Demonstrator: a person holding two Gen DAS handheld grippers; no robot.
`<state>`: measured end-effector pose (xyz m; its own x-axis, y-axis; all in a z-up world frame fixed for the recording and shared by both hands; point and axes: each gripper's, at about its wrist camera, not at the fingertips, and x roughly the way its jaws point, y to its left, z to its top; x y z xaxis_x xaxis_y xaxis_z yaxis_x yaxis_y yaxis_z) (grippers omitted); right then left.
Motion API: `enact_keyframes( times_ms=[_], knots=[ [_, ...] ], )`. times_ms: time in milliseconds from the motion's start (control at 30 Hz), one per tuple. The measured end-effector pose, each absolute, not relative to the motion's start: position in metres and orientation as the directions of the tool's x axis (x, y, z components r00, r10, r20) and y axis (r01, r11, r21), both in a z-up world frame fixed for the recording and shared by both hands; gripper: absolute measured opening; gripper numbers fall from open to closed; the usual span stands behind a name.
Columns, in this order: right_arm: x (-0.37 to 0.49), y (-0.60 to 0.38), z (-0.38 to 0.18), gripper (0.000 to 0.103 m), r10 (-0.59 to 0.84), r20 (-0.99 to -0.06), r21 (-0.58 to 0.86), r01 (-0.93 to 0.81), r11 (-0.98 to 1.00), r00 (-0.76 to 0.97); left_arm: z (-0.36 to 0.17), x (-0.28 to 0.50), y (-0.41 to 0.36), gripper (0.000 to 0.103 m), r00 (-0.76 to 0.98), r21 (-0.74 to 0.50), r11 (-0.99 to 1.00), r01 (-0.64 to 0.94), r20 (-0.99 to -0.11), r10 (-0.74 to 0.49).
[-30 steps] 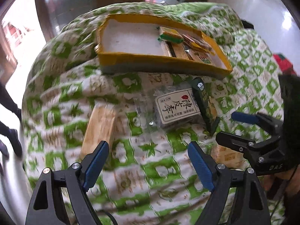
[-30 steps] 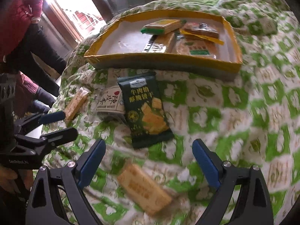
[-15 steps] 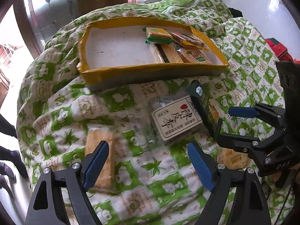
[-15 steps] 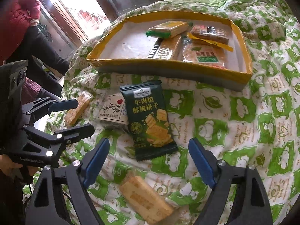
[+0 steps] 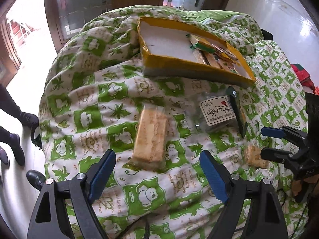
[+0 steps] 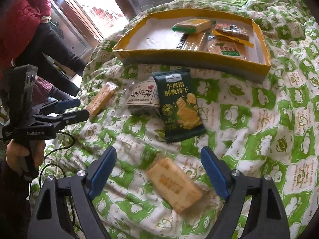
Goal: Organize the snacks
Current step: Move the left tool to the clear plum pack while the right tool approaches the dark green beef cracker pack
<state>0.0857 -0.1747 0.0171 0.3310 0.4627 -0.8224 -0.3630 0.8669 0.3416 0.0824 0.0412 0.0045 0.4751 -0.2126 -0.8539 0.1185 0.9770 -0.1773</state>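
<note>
A yellow-rimmed box lies on the green patterned quilt and holds several snack packs. In front of it lie a dark green cracker pack, a clear pack with a white label, and two tan biscuit packs. My left gripper is open, with one tan pack just ahead between its fingers. My right gripper is open over the other tan pack. Each gripper shows in the other's view: the left gripper, the right gripper.
The quilt drops off at its left edge to a pale floor. A person's feet stand there, and a person in a red jacket is at the left. A door and window lie behind the box.
My left gripper has swung left and now has the tan biscuit pack centred between its fingers. My right gripper has come a little closer to its tan pack.
</note>
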Motion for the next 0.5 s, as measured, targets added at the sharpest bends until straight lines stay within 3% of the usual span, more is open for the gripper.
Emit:
enact_keyframes(
  times_ms=[333,500],
  knots=[
    [0.088,-0.192,0.018,0.086,0.461,-0.818,0.362,-0.315,0.878,0.345,0.002,0.090,0.033,0.088,0.473,-0.190,0.976,0.107,-0.854,-0.218],
    [0.098,-0.187,0.022,0.086,0.426,-0.834,0.305,-0.351,0.885,0.351,0.007,0.102,-0.002,0.089,0.465,-0.137,0.969,0.206,-0.858,-0.220]
  ],
)
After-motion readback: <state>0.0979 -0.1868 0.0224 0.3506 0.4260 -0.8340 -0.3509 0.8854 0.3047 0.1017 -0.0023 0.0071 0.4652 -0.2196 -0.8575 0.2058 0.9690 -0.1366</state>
